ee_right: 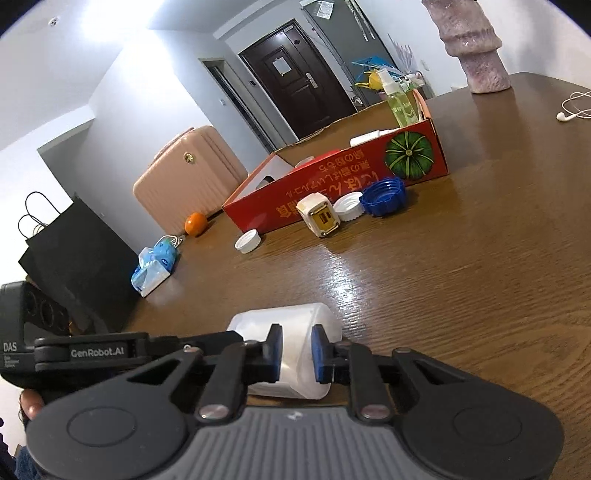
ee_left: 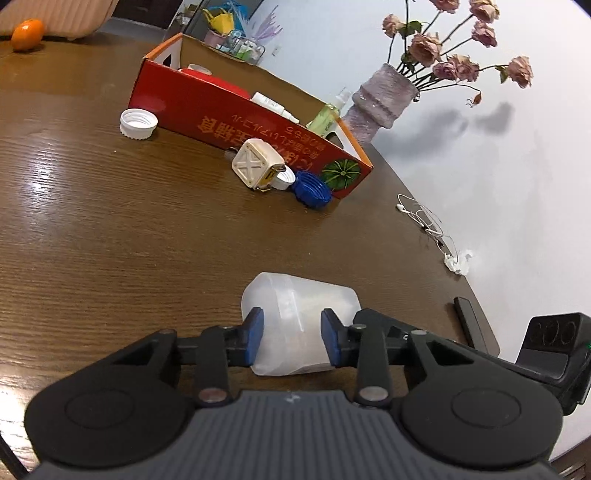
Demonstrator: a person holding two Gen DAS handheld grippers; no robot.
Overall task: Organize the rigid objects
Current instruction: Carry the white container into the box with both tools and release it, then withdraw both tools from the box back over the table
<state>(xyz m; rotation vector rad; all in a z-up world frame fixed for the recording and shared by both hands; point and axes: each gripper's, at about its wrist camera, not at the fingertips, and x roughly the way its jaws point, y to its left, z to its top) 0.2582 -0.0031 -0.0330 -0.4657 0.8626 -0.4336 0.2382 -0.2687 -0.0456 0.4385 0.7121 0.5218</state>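
Bare table point(ee_left: 110, 229) separates both tongs' clamped jar point(ee_left: 299, 325) from box point(ee_left: 221, 114)

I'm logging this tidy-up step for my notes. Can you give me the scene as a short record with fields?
held item: translucent white container, lying on its side on the table
left hand-held gripper: shut on container
right hand-held gripper: shut on container
target: red box, open, already holds bottles
loose by box: white cap, cream cube, second white cap, blue cap
elsewhere on table: vase, earphones, orange
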